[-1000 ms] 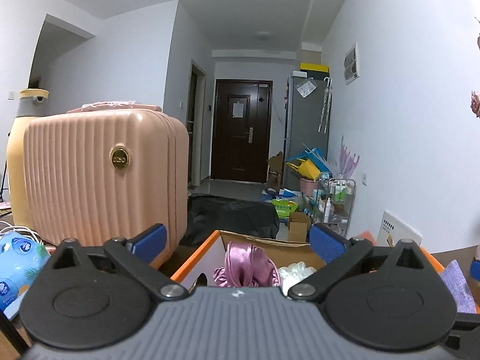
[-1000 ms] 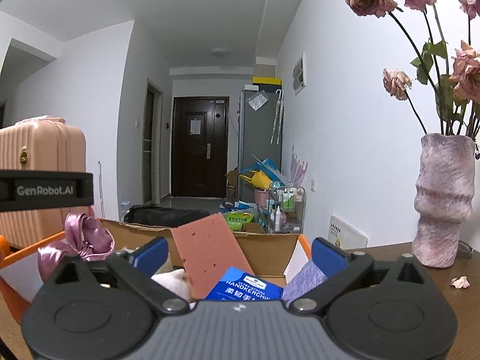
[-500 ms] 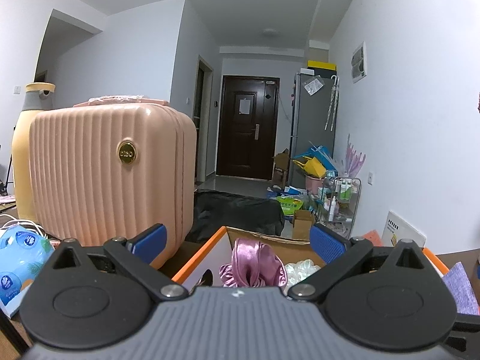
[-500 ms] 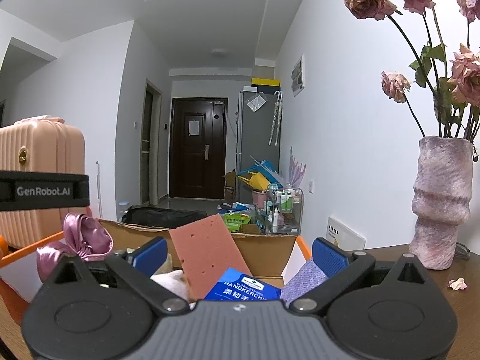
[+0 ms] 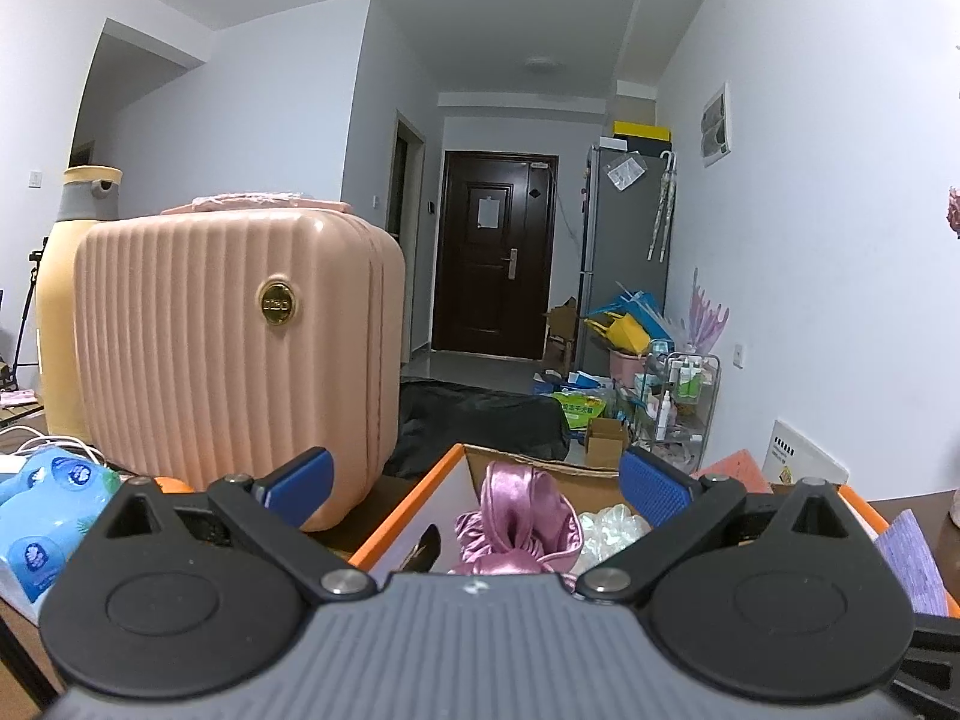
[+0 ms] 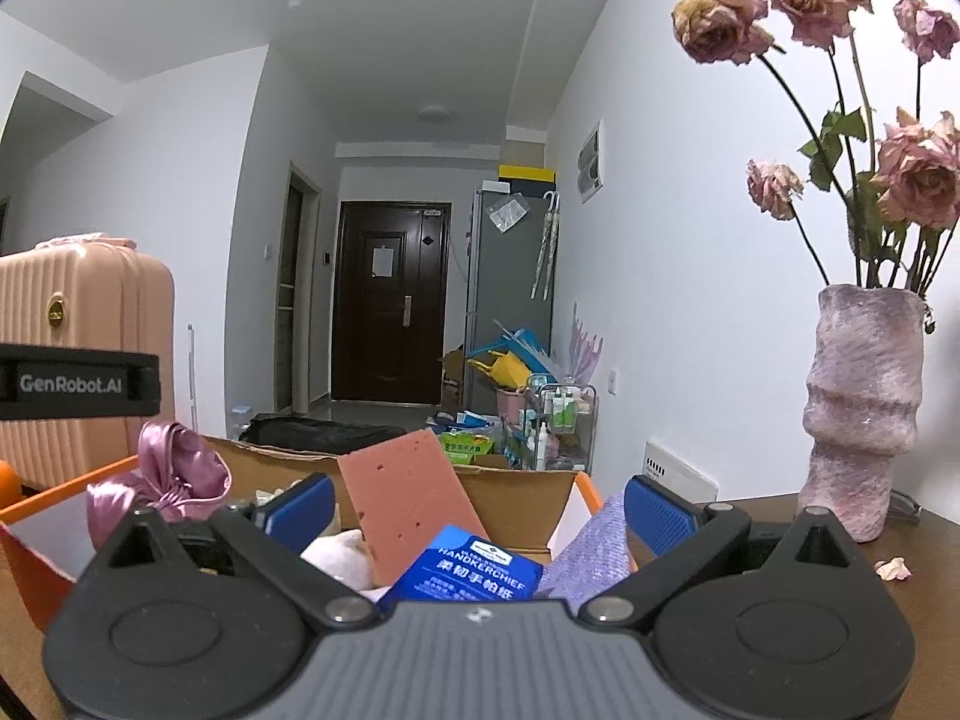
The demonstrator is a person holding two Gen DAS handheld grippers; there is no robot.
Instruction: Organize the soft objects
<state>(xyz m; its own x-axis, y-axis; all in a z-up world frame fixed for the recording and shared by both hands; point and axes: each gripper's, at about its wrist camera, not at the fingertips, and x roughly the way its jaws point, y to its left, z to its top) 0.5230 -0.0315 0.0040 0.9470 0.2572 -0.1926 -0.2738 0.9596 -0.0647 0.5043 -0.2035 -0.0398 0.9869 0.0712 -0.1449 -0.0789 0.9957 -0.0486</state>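
Observation:
An orange-rimmed cardboard box (image 5: 408, 516) stands on the table and holds soft things. A pink satin pouch (image 5: 516, 519) and a clear bubbly item (image 5: 609, 531) lie in it. The right wrist view shows the same box (image 6: 510, 498) with the satin pouch (image 6: 174, 474), a pink sponge (image 6: 408, 504), a blue handkerchief pack (image 6: 474, 564), a purple cloth (image 6: 594, 552) and a white plush (image 6: 339, 558). My left gripper (image 5: 474, 480) is open and empty above the box's near side. My right gripper (image 6: 477, 501) is open and empty over the box.
A pink suitcase (image 5: 240, 348) stands left of the box, a yellow bottle (image 5: 66, 300) behind it. Blue tissue packs (image 5: 42, 510) lie at the left. A pink vase (image 6: 861, 414) with dried roses stands on the table at the right, a fallen petal (image 6: 891, 569) beside it.
The left gripper has risen a little and shifted left, so the box and suitcase sit lower and further right in its view. The right gripper has barely moved.

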